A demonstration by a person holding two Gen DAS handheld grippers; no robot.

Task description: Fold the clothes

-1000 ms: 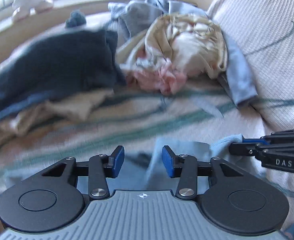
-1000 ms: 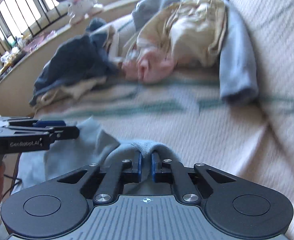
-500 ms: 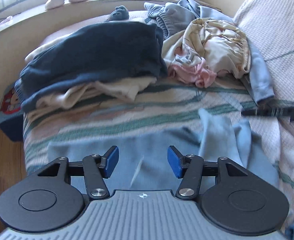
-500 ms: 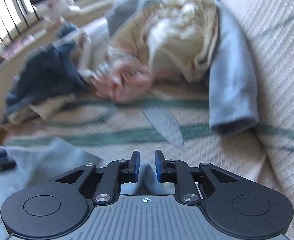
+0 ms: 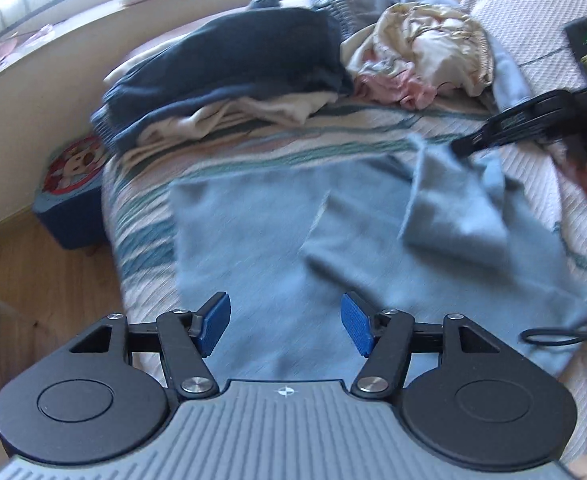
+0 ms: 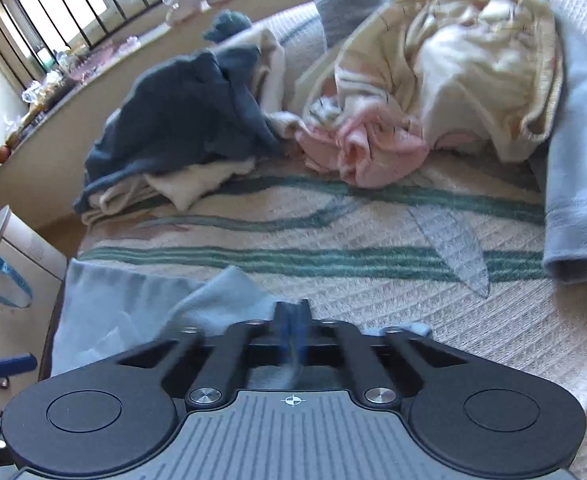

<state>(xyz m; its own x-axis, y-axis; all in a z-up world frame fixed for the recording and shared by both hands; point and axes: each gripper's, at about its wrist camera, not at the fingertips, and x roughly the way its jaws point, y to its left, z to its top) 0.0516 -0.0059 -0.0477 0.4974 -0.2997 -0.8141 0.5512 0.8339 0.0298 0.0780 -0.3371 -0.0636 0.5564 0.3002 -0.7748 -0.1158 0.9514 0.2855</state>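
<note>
Left gripper [image 5: 284, 327]: jaws spread wide, nothing between pads, hovering over near part of light blue garment [image 5: 253, 240]. Right gripper [image 6: 292, 322]: jaws pressed together on a blurred fold of the same blue fabric; in left wrist view its tip sits at garment's far-right corner [image 5: 459, 148], lifting a flap.

Garment spread across near half of the bed [image 6: 373, 240], mostly flat, right portion doubled over itself; left edge runs close to bed's left edge, right edge toward bed's right side.

Handling, judged: soft fleecy knit, light, limp, no stiffness — sags and drags, slides w/o trouble on woven cover; not fragile. Best hold at corners/hems, pinching both layers; mid-panel pinch would only bunch it.

Farther out: dark blue stack [image 5: 229, 60] over cream pieces at bed's far-left corner, cream-and-pink heap [image 6: 433, 80] at far middle, pale blue sleeve [image 6: 581, 200] along right edge.

Hard to tell: garment type (sleeves? legs?) — motion blur; near hem hidden under gripper body; how much fabric right jaws hold unclear.
</note>
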